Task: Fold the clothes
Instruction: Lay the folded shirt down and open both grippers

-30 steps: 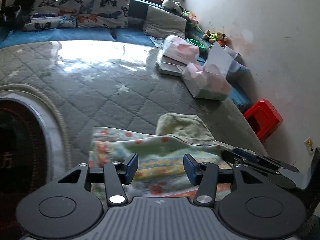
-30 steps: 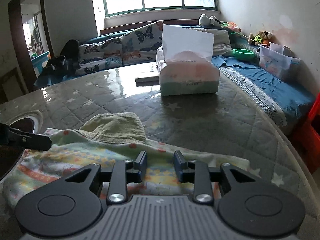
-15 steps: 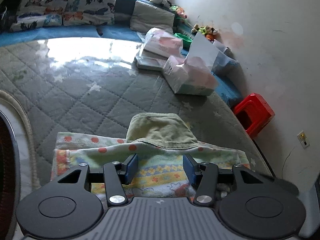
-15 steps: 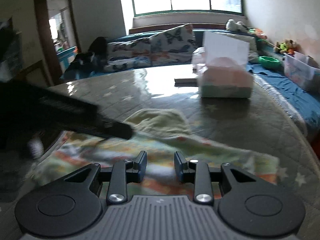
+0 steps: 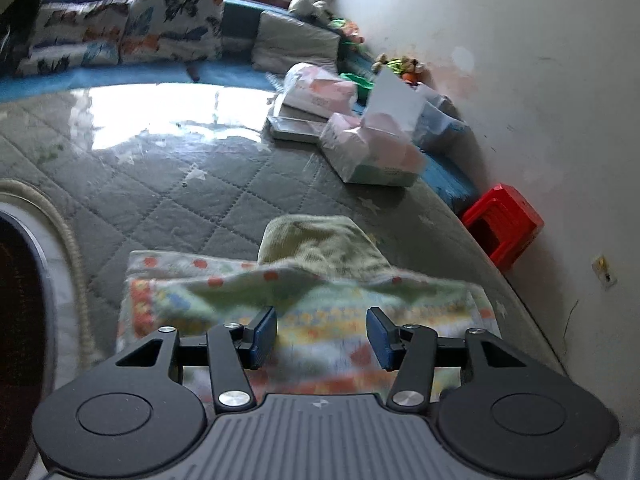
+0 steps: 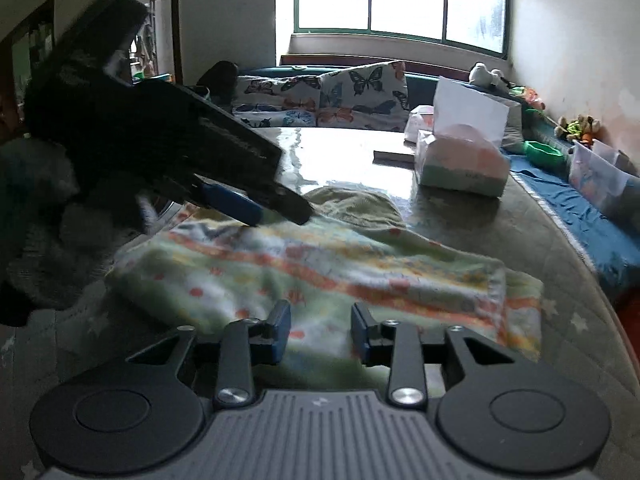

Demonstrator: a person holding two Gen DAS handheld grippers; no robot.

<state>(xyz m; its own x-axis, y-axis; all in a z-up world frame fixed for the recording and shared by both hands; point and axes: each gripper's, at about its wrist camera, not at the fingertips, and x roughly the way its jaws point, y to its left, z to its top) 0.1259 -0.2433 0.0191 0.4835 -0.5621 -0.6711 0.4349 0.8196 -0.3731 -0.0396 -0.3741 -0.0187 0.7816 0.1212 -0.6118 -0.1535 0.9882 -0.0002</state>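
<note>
Two grippers hover over the patterned garment (image 6: 320,264) on the quilted desk (image 5: 168,184): left gripper (image 5: 322,332) released, right gripper (image 6: 320,330) opening, empty. Next we pinch the six-o'clock hem and fold toward twelve.

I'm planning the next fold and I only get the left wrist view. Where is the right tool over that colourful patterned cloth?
Observer: The right tool hangs over the near edge of the colourful patterned cloth. Its jaws are opening, with nothing pinched between them.
Operator: How does my left tool look from there?
Observer: The left tool points down at the cloth's far left part, beside the olive ribbed garment. I cannot tell whether it touches.
</note>
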